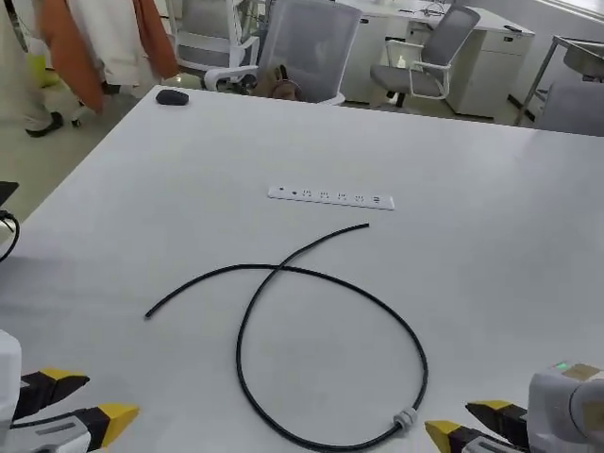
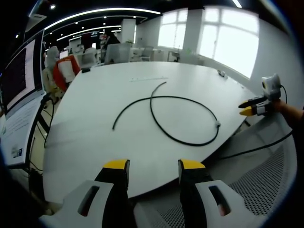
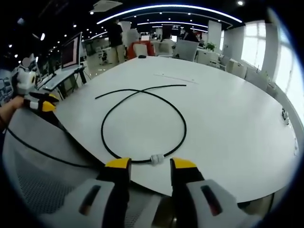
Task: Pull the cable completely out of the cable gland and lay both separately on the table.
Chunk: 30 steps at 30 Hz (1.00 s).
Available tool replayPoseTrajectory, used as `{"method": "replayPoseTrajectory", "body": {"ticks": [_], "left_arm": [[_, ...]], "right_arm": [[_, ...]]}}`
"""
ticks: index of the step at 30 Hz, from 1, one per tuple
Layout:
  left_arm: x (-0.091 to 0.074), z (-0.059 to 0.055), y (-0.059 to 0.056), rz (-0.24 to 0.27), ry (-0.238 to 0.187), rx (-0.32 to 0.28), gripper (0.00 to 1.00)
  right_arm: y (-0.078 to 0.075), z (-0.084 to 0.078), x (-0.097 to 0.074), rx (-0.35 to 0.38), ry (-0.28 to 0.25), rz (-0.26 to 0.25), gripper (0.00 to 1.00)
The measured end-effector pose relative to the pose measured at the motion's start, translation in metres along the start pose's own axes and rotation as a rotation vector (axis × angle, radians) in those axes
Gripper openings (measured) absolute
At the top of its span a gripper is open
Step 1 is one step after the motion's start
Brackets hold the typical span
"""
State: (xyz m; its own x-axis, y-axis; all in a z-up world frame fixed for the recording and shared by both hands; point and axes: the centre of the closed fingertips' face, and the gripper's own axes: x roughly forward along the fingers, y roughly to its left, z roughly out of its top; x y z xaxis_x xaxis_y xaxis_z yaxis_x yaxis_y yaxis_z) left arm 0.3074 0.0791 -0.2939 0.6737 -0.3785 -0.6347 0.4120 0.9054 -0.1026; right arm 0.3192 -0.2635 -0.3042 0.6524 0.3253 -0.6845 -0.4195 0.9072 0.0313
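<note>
A long black cable (image 1: 326,283) lies in a crossed loop on the white table (image 1: 491,236). A small grey cable gland (image 1: 405,420) sits threaded on it at the loop's near right. In the left gripper view the cable (image 2: 175,99) and gland (image 2: 217,124) lie ahead, as do the cable (image 3: 142,95) and gland (image 3: 156,159) in the right gripper view. My left gripper (image 1: 80,401) is open at the near left edge, away from the cable. My right gripper (image 1: 472,420) is open just right of the gland, holding nothing. Each gripper's own view shows its jaws apart: left gripper (image 2: 151,166), right gripper (image 3: 145,164).
A white power strip (image 1: 330,197) lies beyond the loop. A black mouse (image 1: 172,96) rests at the far left corner. Office chairs (image 1: 307,47) stand behind the table. Clothes (image 1: 104,42) hang at the far left.
</note>
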Motion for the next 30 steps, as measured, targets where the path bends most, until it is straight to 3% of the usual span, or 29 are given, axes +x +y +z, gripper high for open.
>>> {"method": "replayPoseTrajectory", "body": {"ticks": [12,15,17,18,21,24,26,28,30], "left_arm": [[-0.001,0.002,0.001,0.012,-0.006,0.014,0.42],[0.000,0.001,-0.001,0.009,0.021,0.055,0.44],[-0.001,0.008,-0.008,-0.001,0.024,0.109,0.44],[-0.002,0.016,-0.011,0.007,0.008,0.182,0.43],[-0.004,0.022,-0.018,0.013,0.041,0.262,0.42],[-0.001,0.030,-0.025,-0.005,0.048,0.287,0.41],[0.001,0.034,-0.027,0.003,0.073,0.352,0.40],[0.009,0.042,-0.040,-0.034,0.050,0.346,0.40],[0.019,0.045,-0.055,-0.084,0.056,0.348,0.40]], "right_arm": [[0.001,-0.001,0.000,-0.013,0.009,0.002,0.33],[0.002,-0.001,0.000,-0.004,0.007,0.008,0.33],[0.002,-0.003,0.000,0.000,0.015,0.015,0.34],[0.001,-0.004,-0.001,0.002,0.014,0.016,0.34],[0.003,-0.002,-0.001,0.036,-0.009,0.030,0.33],[0.007,-0.002,0.001,0.029,-0.001,0.055,0.33],[0.015,-0.002,0.002,0.042,-0.002,0.103,0.33],[0.016,-0.001,0.002,0.032,0.001,0.108,0.30],[0.016,-0.002,0.003,0.024,0.011,0.109,0.30]]}}
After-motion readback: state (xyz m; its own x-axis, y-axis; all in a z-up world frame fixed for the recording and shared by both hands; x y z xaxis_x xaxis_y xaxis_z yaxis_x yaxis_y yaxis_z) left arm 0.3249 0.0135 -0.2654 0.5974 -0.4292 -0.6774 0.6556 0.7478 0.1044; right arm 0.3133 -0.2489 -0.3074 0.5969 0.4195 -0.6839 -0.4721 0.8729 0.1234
